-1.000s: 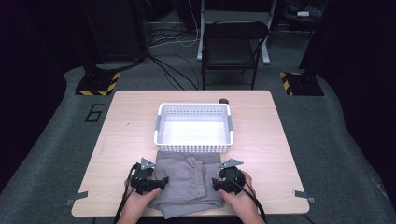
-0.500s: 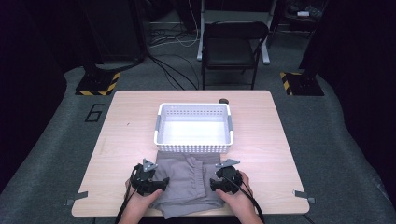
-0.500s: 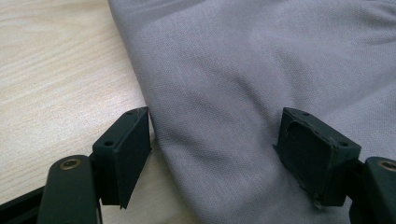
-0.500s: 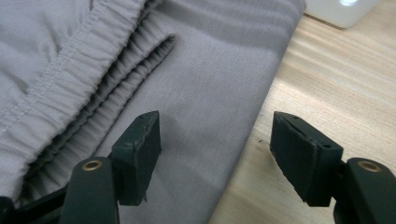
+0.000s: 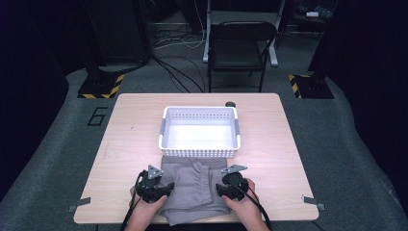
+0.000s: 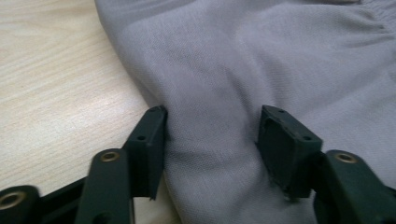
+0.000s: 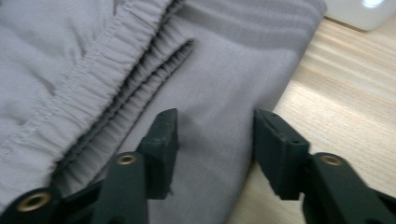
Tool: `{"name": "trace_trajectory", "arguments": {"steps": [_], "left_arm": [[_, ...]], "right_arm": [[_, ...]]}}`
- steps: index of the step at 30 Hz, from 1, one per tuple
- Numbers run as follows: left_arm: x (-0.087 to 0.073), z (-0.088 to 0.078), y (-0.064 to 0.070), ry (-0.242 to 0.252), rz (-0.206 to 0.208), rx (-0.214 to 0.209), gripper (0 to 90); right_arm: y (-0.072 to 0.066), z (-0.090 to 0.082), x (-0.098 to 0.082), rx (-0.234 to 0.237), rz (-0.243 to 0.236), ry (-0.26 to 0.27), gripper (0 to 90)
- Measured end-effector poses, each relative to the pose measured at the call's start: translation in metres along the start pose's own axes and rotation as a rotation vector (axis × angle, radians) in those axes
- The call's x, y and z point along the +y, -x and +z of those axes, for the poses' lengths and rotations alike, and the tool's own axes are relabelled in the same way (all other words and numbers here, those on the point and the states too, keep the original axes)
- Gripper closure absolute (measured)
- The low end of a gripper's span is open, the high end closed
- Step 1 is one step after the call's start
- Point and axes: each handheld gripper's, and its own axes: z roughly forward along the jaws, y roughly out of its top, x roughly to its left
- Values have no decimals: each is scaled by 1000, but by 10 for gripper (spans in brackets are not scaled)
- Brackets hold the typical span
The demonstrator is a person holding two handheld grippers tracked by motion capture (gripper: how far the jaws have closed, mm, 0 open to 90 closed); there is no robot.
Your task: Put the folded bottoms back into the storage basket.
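Left hand-held gripper (image 6: 210, 135): jaws half-spread and just been closing, straddling the left edge of the grey garment (image 6: 261, 60). One jaw sits at the fabric's border next to bare worktop (image 6: 51, 79), the other on the cloth. A fold of fabric lies between the pads; a firm pinch is not confirmed.

Right hand-held gripper (image 7: 215, 135): same condition, jaws part-spread and just been closing, across the garment's right edge. Elastic waistband (image 7: 107, 84) lies just beside its inner jaw; worktop past the outer jaw.

High view: left hand-held gripper (image 5: 153, 185) and right hand-held gripper (image 5: 234, 183) sit at opp. sides of the garment (image 5: 192, 190), which lies flat at the near edge of the worktop (image 5: 130, 130). Each is nearest its own edge.

Key relation: white basket (image 5: 200, 153) stands directly beyond the garment, its near wall touching or almost touching the far hem. Garment lies between the two grippers. Est. next move: complete both pinches, then lift fwd toward the basket.
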Motion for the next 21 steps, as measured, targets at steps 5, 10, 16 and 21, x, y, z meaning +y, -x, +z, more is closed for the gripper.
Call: {"name": "trace_trajectory", "arguments": {"steps": [5,10,16,21], "left_arm": [[0,0,4,6,-33,-19,590],[0,-1,5,6,-38,-23,662],[1,-4,3,12,-71,-41,694],[4,-13,5,45,-64,-48,731]], "right_arm": [[-3,0,-1,34,10,13,707],[-3,-2,-2,61,21,10,827],[-8,-5,-1,39,-1,13,839],[-6,-14,0,62,24,42,838]]}}
